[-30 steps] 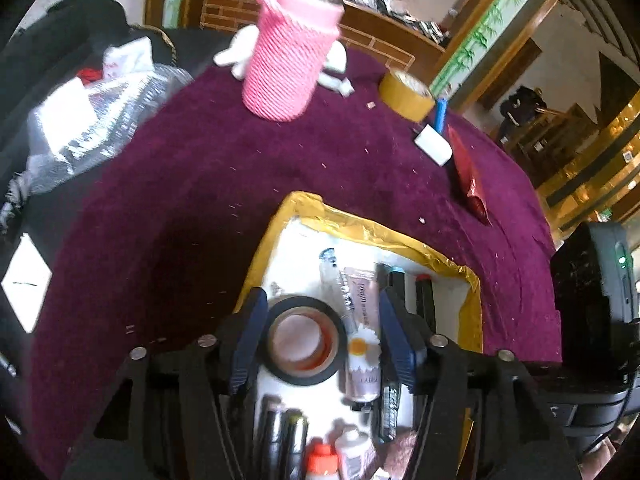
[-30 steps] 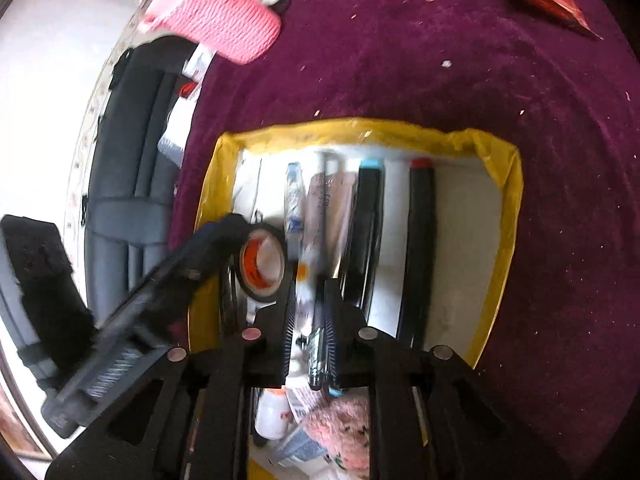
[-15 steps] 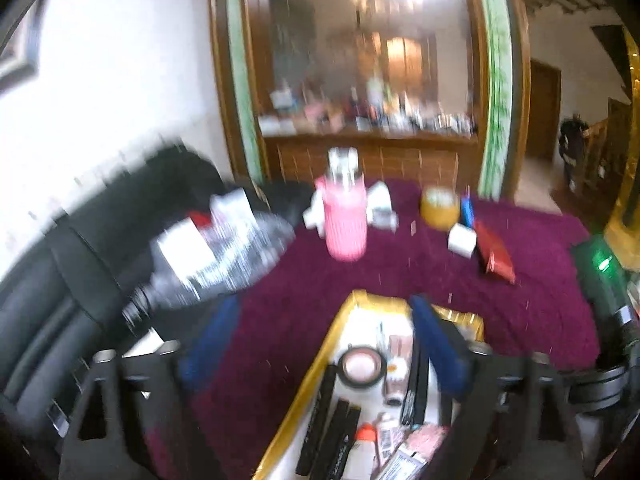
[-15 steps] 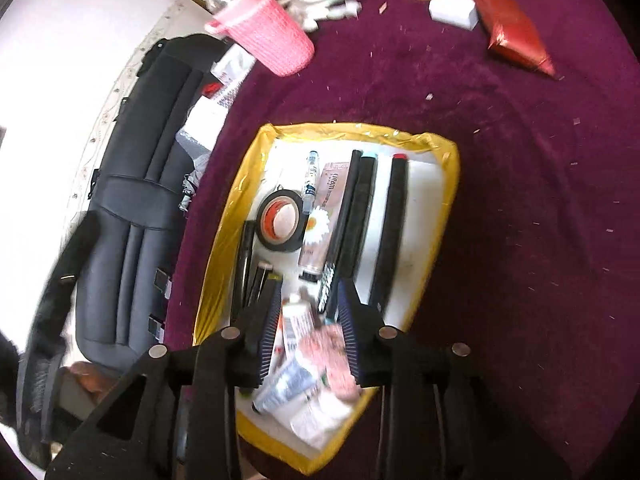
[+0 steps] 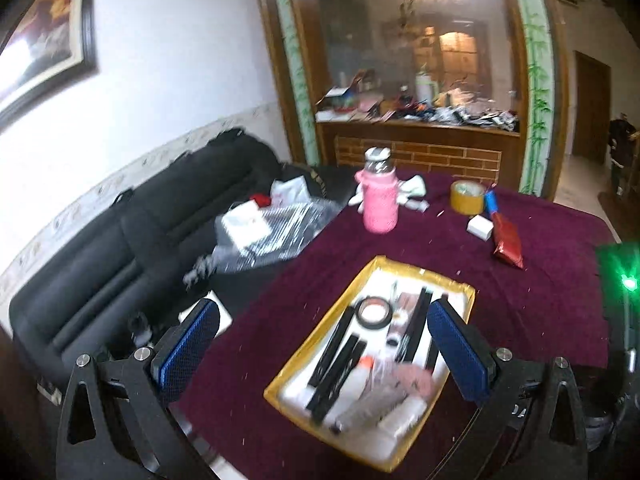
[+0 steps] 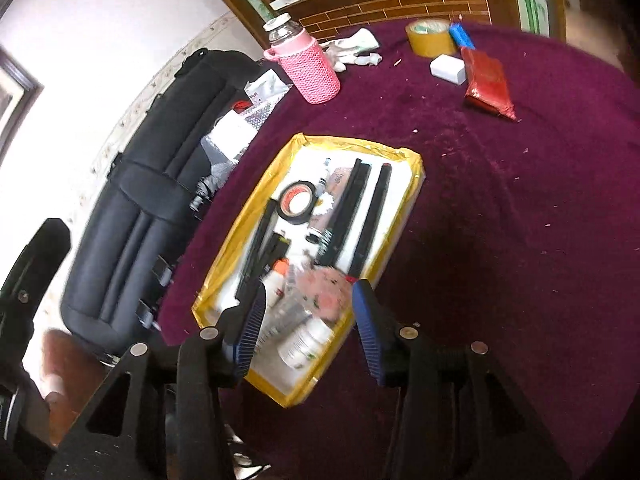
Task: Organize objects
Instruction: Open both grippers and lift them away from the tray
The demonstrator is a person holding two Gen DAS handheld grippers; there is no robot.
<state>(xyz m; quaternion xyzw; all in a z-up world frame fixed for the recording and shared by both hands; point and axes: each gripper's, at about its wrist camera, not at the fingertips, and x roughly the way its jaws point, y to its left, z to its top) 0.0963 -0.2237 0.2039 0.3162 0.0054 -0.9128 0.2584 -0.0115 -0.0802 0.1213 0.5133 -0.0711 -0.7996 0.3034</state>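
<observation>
We see the yellow-rimmed tray (image 6: 404, 154) lying flat on the maroon-covered counter (image 6: 520, 220), toward its near left side. Inside it, a black roll of tape (image 6: 295, 202) lies flat in the far left part, with long black pens (image 6: 372, 208) laid lengthwise to its right and a flower-printed tube (image 6: 330, 194) between them. At the near end of the tray lie a white bottle (image 6: 306, 338) and a pinkish patterned item, too blurred for us to name with any confidence.

Our left tool (image 5: 322, 344) hangs above the near end of the tray, its blue pads spread wide and holding nothing. Our right tool (image 6: 308, 320) is also parted and empty, just over the tray's near corner.

Farther out on the counter stand a bottle in a pink knitted sleeve (image 6: 308, 64), a tan tape roll (image 6: 430, 36), a small white box (image 6: 448, 69) and a red packet (image 6: 488, 84). A black sofa (image 5: 120, 256) sits beside the counter on the left.
</observation>
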